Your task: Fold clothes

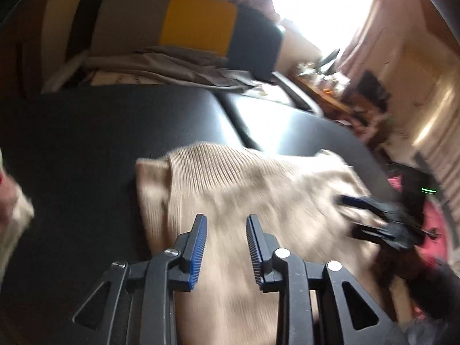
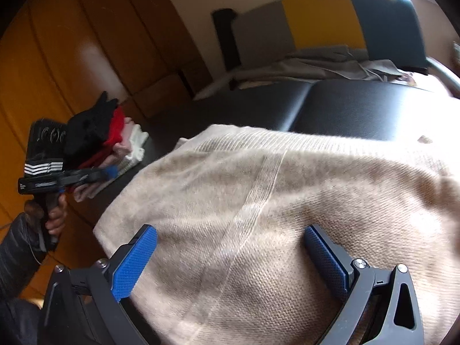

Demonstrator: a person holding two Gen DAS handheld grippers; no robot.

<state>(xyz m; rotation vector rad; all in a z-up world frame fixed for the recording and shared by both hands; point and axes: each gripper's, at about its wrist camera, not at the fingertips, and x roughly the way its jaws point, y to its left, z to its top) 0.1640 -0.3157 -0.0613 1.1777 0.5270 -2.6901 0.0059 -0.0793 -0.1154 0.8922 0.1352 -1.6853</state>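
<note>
1. The beige sweater [image 2: 287, 201] lay mid-frame on the black bench [image 2: 345, 106].
2. The left gripper [image 1: 226, 240] stood narrowly parted, empty; the right gripper [image 2: 230, 254] gaped wide, empty.
3. Judged risk: grabbing one knit layer would drag the fold askew, or nudge the folded pile [image 2: 115, 143] at left.
4. No containers showed.
</note>
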